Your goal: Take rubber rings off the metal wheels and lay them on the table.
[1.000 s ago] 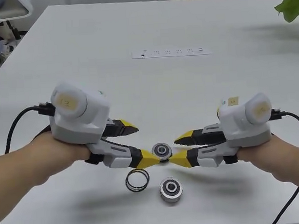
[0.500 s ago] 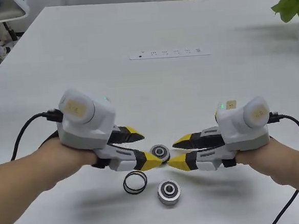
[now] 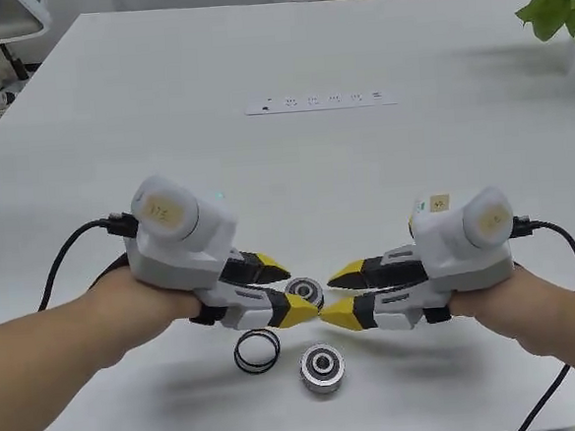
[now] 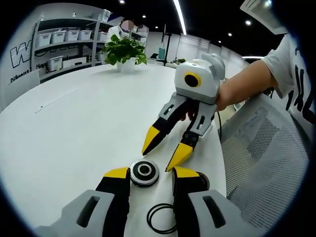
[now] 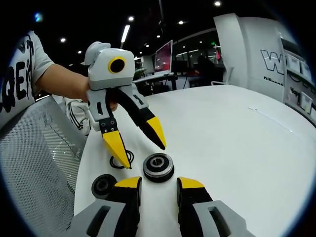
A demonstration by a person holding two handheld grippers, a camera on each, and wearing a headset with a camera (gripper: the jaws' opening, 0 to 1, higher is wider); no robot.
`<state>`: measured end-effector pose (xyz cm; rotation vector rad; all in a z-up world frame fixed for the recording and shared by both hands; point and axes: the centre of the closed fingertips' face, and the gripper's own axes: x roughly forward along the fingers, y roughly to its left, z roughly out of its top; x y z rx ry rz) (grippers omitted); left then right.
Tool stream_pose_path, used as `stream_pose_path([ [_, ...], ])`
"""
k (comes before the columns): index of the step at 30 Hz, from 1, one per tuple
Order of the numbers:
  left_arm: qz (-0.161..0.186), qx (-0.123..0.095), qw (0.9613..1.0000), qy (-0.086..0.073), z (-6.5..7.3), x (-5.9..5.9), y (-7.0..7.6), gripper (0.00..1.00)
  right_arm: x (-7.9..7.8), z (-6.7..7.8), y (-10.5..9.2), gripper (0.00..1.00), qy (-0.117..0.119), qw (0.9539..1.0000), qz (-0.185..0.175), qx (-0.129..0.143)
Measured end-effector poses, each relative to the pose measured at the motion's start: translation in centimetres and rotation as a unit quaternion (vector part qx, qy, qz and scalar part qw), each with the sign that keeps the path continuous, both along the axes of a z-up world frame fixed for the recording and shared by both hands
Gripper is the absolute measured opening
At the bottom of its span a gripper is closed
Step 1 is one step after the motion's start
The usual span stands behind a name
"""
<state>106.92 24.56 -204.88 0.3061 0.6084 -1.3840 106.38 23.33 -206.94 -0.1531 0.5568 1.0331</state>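
**Two open claws crowd one small wheel**

The left claw (image 4: 151, 174) and the right claw (image 5: 159, 183) both stand with jaws apart, gripping nothing. Their tips sit close on the left and right of a metal wheel (image 3: 304, 291) that lies flat on the counter (image 3: 383, 169). Two black rubber rings (image 3: 257, 351) lie loose nearer the person, with a second wheel (image 3: 322, 366) just to their right. The risks, as I judge them: four tips in so tight a spot may knock together, or one jaw may shove the unpinned wheel so that it skids off. A stretched ring could also snap free, or a low claw could scatter the laid rings.
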Motion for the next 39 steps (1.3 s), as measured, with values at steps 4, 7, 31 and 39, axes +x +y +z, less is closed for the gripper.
stream_pose_path([
  [4, -0.004, 0.004, 1.0, -0.003, -0.1, 0.0, -0.3, 0.25, 0.0, 0.0, 0.0, 0.26, 0.0, 1.0, -0.001, 0.001],
  [7, -0.008, 0.009, 0.9999, -0.004, -0.5, -0.1, -0.5, 0.22, 0.0, 0.1, 0.0, 0.26, 0.0, 1.0, -0.001, 0.0],
  [31, -0.013, 0.023, 0.9967, -0.077, -1.0, 0.6, -0.3, 0.09, 0.0, -0.2, 0.3, 0.25, 0.0, 1.0, 0.0, -0.001],
  [39, -0.012, 0.02, 0.9963, -0.083, -1.1, 0.6, -0.4, 0.07, 0.2, -0.1, 0.6, 0.25, -0.005, 1.0, 0.0, -0.003],
])
